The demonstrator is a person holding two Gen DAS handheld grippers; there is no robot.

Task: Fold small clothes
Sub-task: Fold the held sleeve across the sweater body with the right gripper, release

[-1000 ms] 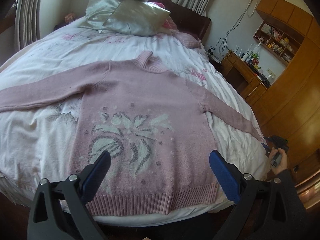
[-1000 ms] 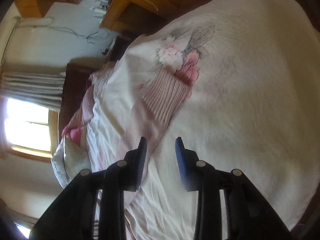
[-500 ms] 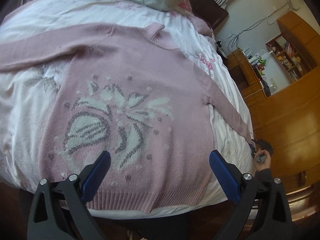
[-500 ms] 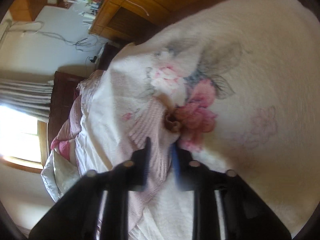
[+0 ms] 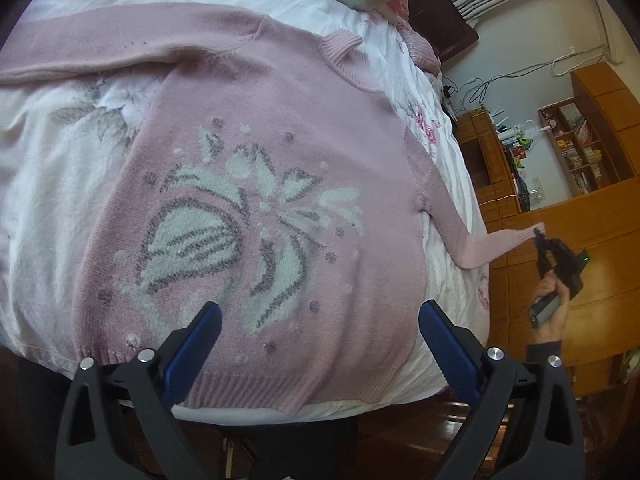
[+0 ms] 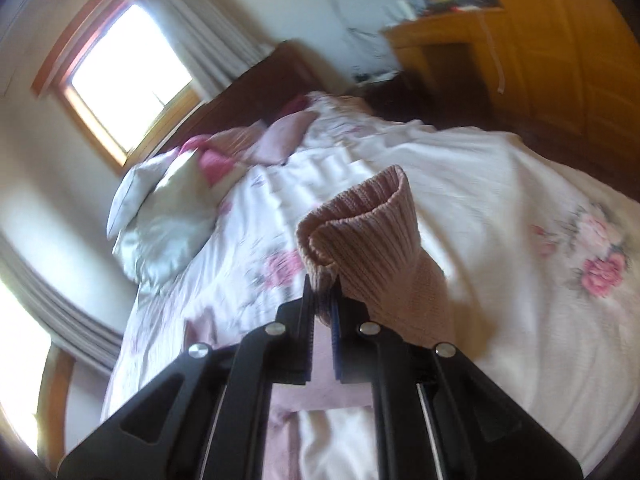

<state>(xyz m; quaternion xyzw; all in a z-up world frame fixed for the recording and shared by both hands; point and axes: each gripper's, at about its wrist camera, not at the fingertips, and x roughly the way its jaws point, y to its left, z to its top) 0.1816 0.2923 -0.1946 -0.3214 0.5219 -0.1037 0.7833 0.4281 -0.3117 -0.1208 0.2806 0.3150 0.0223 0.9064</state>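
Now, right gripper (image 6: 322, 300) clamped on pink sweater's (image 5: 280, 200) ribbed cuff (image 6: 360, 228), left gripper (image 5: 320, 332) wide open above hem.

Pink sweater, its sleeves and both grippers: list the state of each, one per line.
pink sweater: spread flat, front up, on the bed.
right sleeve: pulled off the bed edge, cuff pinched and lifted.
left sleeve: stretched out flat.
right gripper: shut on the cuff.
left gripper: open, empty, above the hem.
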